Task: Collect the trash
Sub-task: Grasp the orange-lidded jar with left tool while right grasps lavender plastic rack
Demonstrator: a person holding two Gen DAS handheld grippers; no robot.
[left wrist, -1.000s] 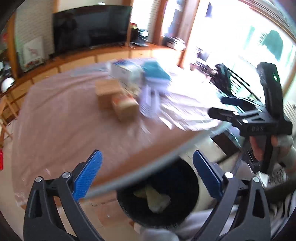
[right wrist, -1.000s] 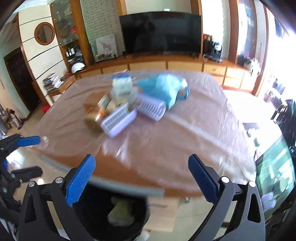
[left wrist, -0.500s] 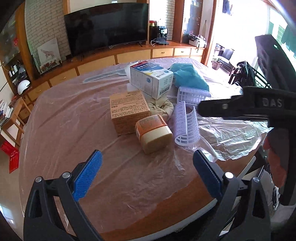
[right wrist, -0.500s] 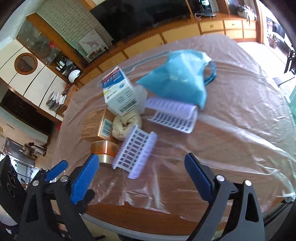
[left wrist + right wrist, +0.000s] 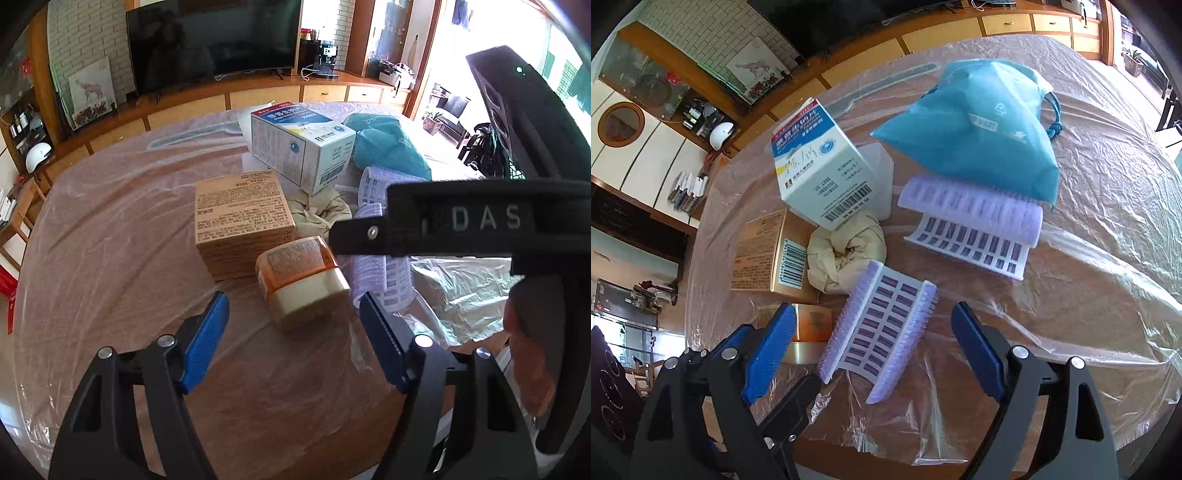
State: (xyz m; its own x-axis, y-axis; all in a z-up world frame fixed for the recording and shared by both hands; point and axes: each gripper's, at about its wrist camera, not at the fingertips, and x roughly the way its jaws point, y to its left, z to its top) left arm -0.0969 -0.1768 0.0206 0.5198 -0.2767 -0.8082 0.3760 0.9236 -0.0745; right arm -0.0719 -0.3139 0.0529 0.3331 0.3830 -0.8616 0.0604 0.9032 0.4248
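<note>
Trash lies clustered on the plastic-covered round table (image 5: 110, 229). My left gripper (image 5: 295, 332) is open and empty, its fingers either side of an orange-and-cream box (image 5: 301, 278), just short of it. Behind that stand a brown carton (image 5: 242, 221), a white-blue carton (image 5: 301, 142) and a crumpled beige wad (image 5: 319, 210). My right gripper (image 5: 875, 354) is open and empty, over a purple ribbed plastic tray (image 5: 882, 328). A second purple tray (image 5: 975, 218), a teal bag (image 5: 979, 125), the white-blue carton (image 5: 822, 173) and the wad (image 5: 846, 251) lie beyond.
The right gripper's black body (image 5: 461, 218) crosses the left wrist view on the right. A TV (image 5: 210, 40) and wooden cabinets (image 5: 258, 99) stand behind the table. Loose plastic sheet (image 5: 1108, 229) wrinkles over the table's right side.
Both grippers have risen from the black bin below the table edge and moved in over the table toward the trash pile. Both stay open and empty.
</note>
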